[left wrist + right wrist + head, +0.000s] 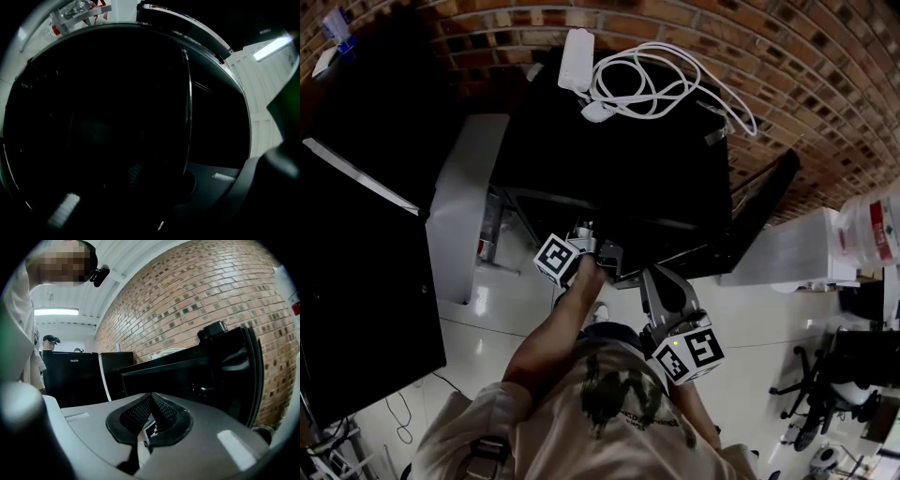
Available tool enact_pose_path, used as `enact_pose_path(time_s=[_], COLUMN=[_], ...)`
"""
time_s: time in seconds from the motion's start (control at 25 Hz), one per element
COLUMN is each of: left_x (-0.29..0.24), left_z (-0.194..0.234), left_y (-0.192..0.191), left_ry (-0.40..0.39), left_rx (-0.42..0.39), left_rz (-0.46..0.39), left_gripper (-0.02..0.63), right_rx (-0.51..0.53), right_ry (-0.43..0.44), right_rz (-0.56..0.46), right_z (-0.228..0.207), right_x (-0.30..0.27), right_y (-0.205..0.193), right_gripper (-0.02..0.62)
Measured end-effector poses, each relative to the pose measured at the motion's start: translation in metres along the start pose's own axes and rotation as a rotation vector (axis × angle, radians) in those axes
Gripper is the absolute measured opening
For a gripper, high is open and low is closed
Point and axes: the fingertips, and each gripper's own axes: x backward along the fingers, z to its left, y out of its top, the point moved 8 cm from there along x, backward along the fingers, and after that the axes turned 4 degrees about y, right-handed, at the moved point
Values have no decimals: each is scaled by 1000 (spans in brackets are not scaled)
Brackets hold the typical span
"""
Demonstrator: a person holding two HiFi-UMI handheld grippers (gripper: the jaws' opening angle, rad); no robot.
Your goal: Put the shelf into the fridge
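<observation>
Black and nearly lightless, the fridge (619, 159) took up everything ahead of the left gripper (136, 174), whose tips were inside the open cabinet. Its door (759, 202) hung wide, off to the right of both pairs of jaws. The left jaws were closed down to almost nothing. That gripper's view was too dark to show whether something thin was pinched between the pads.

The shelf could not be picked out with any certainty. A thin pale edge (189, 117) ran through the dark just ahead of the left jaws and a little to their right. It may have been the shelf's rim or part of the fridge lining.

The right gripper (150, 416) waited outside the cabinet, aimed at the opening. Its jaws were pressed together on nothing, with the fridge mouth ahead of them and slightly to the right. A white cable (647, 84) lay coiled on the fridge top, above both pairs of jaws and clear of the work.

The step in hand looked like the seating itself, with the shelf being guided in or settled onto its supports deep in the cabinet. The next move would call for keeping the shelf level and sliding it back until both sides rested on their ledges. Only then should the left jaws part and draw straight out, so that nothing gets dragged along.
</observation>
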Motion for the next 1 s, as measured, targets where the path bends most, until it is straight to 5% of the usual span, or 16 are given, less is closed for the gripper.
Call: enact_pose_path(time_s=[0.24,0.56,1.0], left_x=[-14,-27,-31], left_z=[-1,6,0], left_y=[0,5,1], left_ry=[-17,-1,-76], left_rx=[32,-31,48], left_rz=[-7,-5,15], left_gripper=[8,12,74], right_rx=[4,5,0], right_ry=[3,11,9], right_rz=[5,14,20], right_z=[-5,-12,-11], right_x=[-7,-15,-17], right_y=[1,3,1], right_gripper=[0,0,0])
